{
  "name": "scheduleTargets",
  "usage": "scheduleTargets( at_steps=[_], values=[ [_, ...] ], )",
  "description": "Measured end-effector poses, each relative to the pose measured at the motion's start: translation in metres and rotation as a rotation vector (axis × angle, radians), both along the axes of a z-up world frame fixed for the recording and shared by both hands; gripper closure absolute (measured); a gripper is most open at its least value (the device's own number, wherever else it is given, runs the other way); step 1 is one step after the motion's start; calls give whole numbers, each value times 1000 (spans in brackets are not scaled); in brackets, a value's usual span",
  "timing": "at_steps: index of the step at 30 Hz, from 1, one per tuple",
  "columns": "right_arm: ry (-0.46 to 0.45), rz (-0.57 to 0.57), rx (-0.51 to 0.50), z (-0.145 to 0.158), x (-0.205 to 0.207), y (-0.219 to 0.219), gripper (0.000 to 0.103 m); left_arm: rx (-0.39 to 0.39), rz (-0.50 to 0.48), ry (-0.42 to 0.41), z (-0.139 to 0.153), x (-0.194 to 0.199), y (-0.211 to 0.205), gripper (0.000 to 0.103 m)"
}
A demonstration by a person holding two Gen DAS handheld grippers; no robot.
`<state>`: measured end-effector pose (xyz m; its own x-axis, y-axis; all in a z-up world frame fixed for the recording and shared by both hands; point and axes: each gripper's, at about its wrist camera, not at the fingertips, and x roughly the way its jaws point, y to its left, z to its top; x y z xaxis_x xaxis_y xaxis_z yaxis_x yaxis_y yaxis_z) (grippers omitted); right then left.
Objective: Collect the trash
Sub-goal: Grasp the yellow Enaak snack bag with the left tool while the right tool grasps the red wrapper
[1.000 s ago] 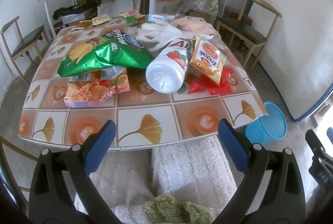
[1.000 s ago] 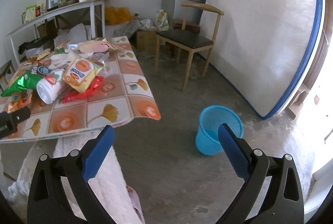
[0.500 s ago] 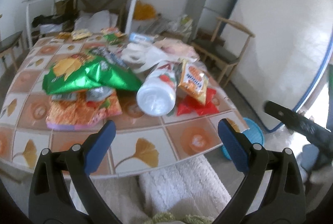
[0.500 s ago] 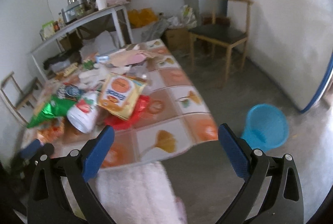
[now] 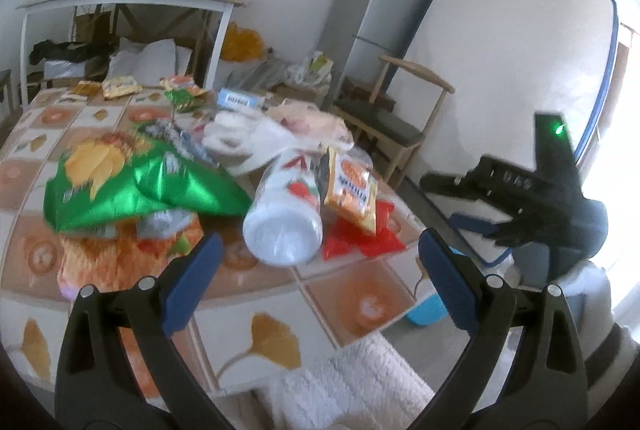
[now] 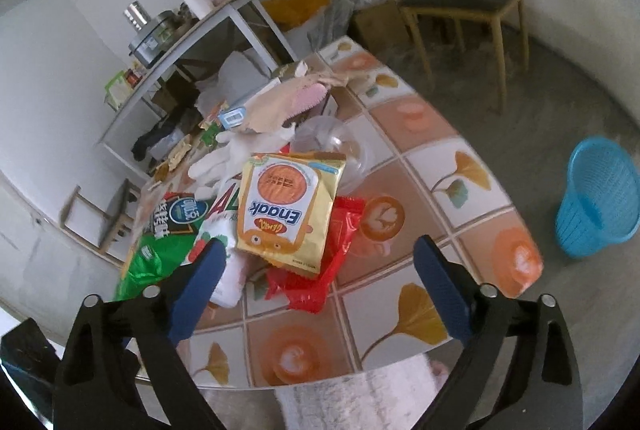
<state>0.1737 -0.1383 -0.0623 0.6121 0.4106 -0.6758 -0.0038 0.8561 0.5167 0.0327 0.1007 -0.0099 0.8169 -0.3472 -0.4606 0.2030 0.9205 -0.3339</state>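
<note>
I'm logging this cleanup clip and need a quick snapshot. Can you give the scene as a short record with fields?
surface: tiled table strewn with wrappers
top item: yellow Enaak packet, lying on a red wrapper
bottle: white bottle on its side, base toward the left camera
large bag: green chip bag, left of the bottle
bin: blue basket on the floor, right of the table
left gripper: open, empty
right gripper: open, jaws just closing slightly, nothing gripped

One white bottle [image 6: 224,262], one yellow snack packet [image 6: 288,206], one green chip bag [image 5: 132,186] — one blue basket [image 6: 600,198], one red wrapper [image 6: 320,270].
</note>
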Motion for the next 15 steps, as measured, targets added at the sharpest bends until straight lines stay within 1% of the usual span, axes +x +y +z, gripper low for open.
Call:
scheduleTargets(
  at_steps=[3,4,6,7,8,9,12,13,14,15],
  values=[
    [108,2,94,-21,11,-12,23,0,-17,-20,9,17,3,14],
    [132,2,110,-27,13,-14,24,1,-24,-20,11,23,3,15],
    [193,16,162,-43,18,-19,28,-15,-59,-4,16,39,2,24],
    [210,21,175,-48,19,-19,30,-17,-78,13,17,49,0,25],
    [229,27,189,-54,21,-18,31,-14,-98,31,18,59,-2,28],
    [240,37,203,-59,23,-17,34,-2,-112,56,19,71,-6,33],
    [239,63,213,-60,29,-11,37,51,-146,114,18,99,-21,41],
    [241,70,215,-60,31,-9,40,57,-159,135,16,106,-24,42],
    [246,88,218,-61,34,-5,41,53,-178,160,15,116,-28,47],
    [249,99,218,-63,36,-3,44,49,-195,175,14,121,-32,48]
  ],
)
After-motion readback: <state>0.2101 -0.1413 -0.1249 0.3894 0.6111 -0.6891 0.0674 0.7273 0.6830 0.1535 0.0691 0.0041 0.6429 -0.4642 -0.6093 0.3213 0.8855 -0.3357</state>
